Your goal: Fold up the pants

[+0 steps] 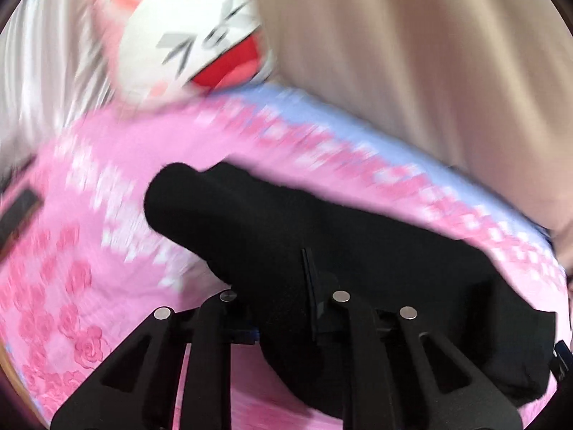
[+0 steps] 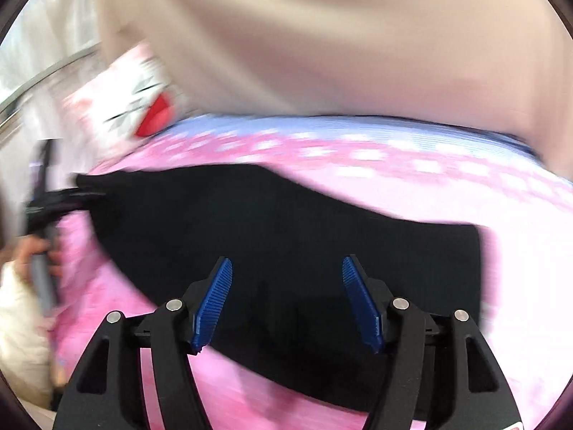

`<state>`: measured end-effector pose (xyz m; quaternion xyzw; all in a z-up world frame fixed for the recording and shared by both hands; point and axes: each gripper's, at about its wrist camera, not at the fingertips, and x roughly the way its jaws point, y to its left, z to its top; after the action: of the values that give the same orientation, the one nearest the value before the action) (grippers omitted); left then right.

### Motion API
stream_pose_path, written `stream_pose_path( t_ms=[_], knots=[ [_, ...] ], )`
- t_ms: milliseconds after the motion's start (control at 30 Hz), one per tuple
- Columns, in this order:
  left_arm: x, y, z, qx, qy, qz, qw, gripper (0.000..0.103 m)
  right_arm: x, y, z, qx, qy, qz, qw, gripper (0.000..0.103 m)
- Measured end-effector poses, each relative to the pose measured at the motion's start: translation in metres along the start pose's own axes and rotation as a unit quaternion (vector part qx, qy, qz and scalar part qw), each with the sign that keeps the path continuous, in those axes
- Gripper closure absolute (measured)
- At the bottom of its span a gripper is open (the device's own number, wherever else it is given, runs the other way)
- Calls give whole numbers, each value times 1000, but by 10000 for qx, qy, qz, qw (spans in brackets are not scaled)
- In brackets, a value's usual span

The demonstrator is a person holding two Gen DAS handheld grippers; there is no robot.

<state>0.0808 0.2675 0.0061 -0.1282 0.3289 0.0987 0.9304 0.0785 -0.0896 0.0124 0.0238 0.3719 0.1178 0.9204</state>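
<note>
Black pants (image 1: 322, 236) lie partly folded on a pink flowered bedspread (image 1: 89, 251). In the left wrist view the cloth drapes over my left gripper (image 1: 283, 286) and hides its fingertips, so its hold is unclear. In the right wrist view the pants (image 2: 286, 222) spread wide under my right gripper (image 2: 286, 279), which is open, its blue ribbed pads (image 2: 215, 301) apart just above the cloth. The left gripper (image 2: 77, 193) shows at the pants' left corner, blurred, seemingly holding the edge, with the person's hand behind it.
A white and pink plush cat (image 1: 186, 46) with a red mouth lies at the bed's far left, also in the right wrist view (image 2: 143, 104). A beige curtain (image 1: 429, 53) hangs behind the bed. A dark flat object (image 1: 18, 211) lies at the left.
</note>
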Motion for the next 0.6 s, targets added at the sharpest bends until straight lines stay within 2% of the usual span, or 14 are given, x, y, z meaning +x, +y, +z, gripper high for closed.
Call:
stream_pose_path(
  t_ms=[67, 133, 233, 300, 367, 467, 500, 533, 600],
  knots=[
    [-28, -40, 6, 389, -285, -342, 9983, 86, -20, -38, -9, 359, -84, -449, 9983, 39],
    [-58, -95, 5, 934, -546, -786, 9910, 86, -36, -78, -17, 816, -157, -776, 9935, 39],
    [-89, -175, -13, 1736, -732, -1329, 9731, 85, -54, -122, -33, 1401, -224, -1016, 9847, 39],
    [-95, -228, -37, 2165, -530, -1779, 9585, 85, -63, -141, -43, 1672, -239, -1042, 9801, 38],
    [-89, -265, -61, 2463, -235, -2002, 9480, 84, -71, -154, -56, 1835, -238, -982, 9778, 38],
    [-63, -312, -113, 2935, 628, -2220, 9277, 75, -77, -170, -68, 1900, -168, -981, 9767, 38],
    [-54, -322, -129, 3076, 912, -2086, 9239, 72, -76, -169, -69, 1907, -145, -977, 9767, 38],
    [-52, -326, -138, 3127, 990, -1959, 9241, 63, -76, -170, -71, 1916, -126, -964, 9767, 38],
    [-64, -320, -144, 3192, 833, -1871, 9253, 58, -81, -171, -76, 1916, -141, -911, 9771, 38]
  ],
)
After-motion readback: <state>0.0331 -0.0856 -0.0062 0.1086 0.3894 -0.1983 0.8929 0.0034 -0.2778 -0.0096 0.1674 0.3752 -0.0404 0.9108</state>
